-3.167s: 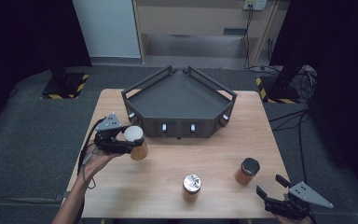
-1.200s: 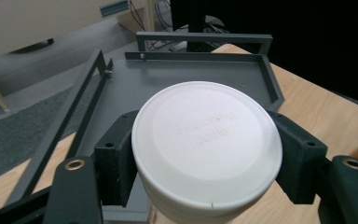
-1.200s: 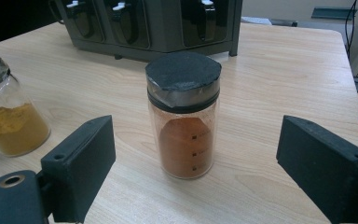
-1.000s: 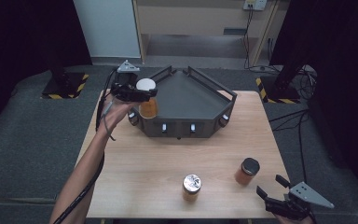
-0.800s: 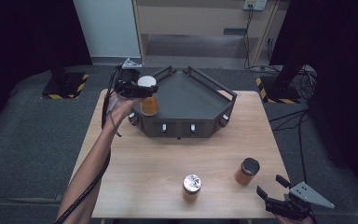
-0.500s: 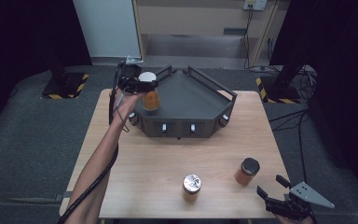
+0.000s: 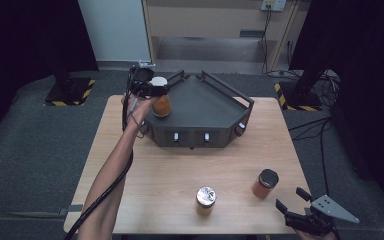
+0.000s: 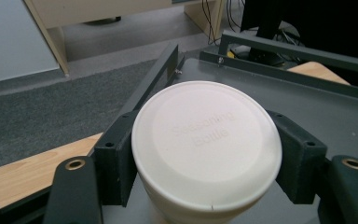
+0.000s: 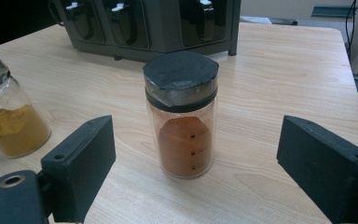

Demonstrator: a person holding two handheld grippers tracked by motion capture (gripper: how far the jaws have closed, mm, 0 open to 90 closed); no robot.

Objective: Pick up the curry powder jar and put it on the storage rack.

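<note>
The left gripper (image 7: 152,86) is clamped on the white-capped jar (image 7: 161,105), holding it over the tray's (image 7: 205,107) left corner beside the rail. Letting go early could tip it off the edge. The right gripper (image 7: 300,212) waits, jaws apart, near the black-capped jar (image 7: 265,183).

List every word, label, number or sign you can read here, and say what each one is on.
"Seasoning Bottle": embossed faintly on the white lid of the jar held in the left gripper.
Small dark marks in a column on the dark-lidded jar: too small to read.
Tray and silver-lidded jar: no text I can make out.
</note>
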